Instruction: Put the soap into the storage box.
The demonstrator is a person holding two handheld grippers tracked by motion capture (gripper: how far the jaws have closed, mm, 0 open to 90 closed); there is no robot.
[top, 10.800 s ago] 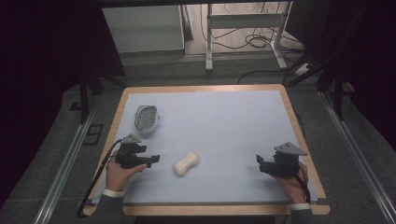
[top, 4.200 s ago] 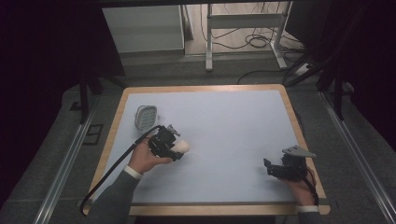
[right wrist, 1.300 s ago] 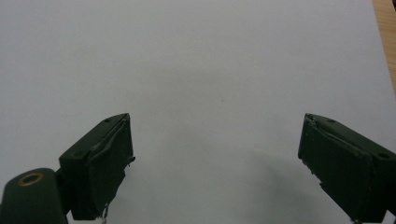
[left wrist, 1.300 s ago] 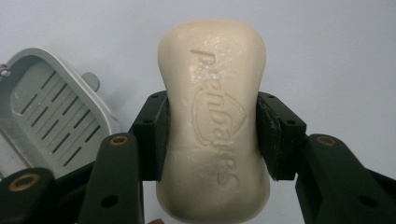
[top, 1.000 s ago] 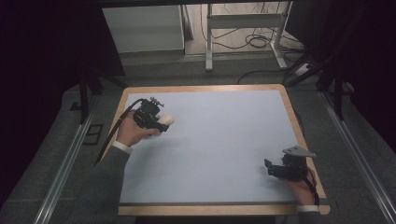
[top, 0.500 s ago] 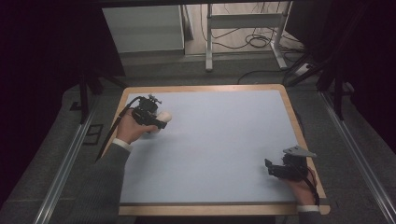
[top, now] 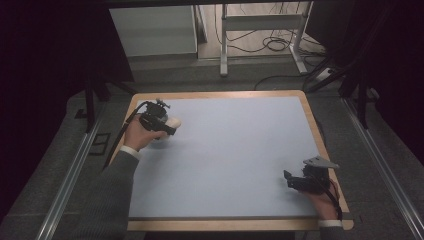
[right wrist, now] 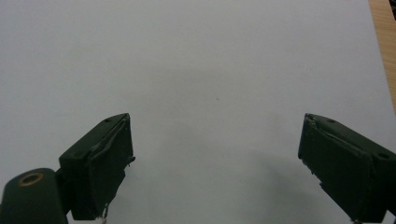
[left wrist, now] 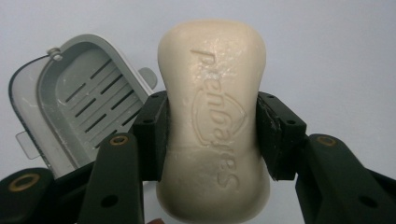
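Observation:
A cream soap bar [left wrist: 212, 93] with embossed lettering is clamped between the jaws of my left gripper [left wrist: 212, 109], which is shut on its middle. Below and to the left of it in the left gripper view lies a grey slotted soap dish [left wrist: 70, 102], empty. In the high view the left gripper [top: 165, 124] holds the soap bar [top: 174, 122] over the table's back left part, and the hand covers the dish. My right gripper [top: 289, 179] rests near the front right corner, and its jaws stand open [right wrist: 215, 163] over bare table.
The pale blue table top [top: 235, 150] has a wooden rim [top: 310, 115]. A black cable [top: 120, 137] trails from the left gripper over the left edge. Beyond the table are a dark floor, table legs and loose cables.
The left gripper took the soap bar from the table's front middle and carried it to the back left, over the dish. In the last second it barely shifted. The right gripper stayed put.

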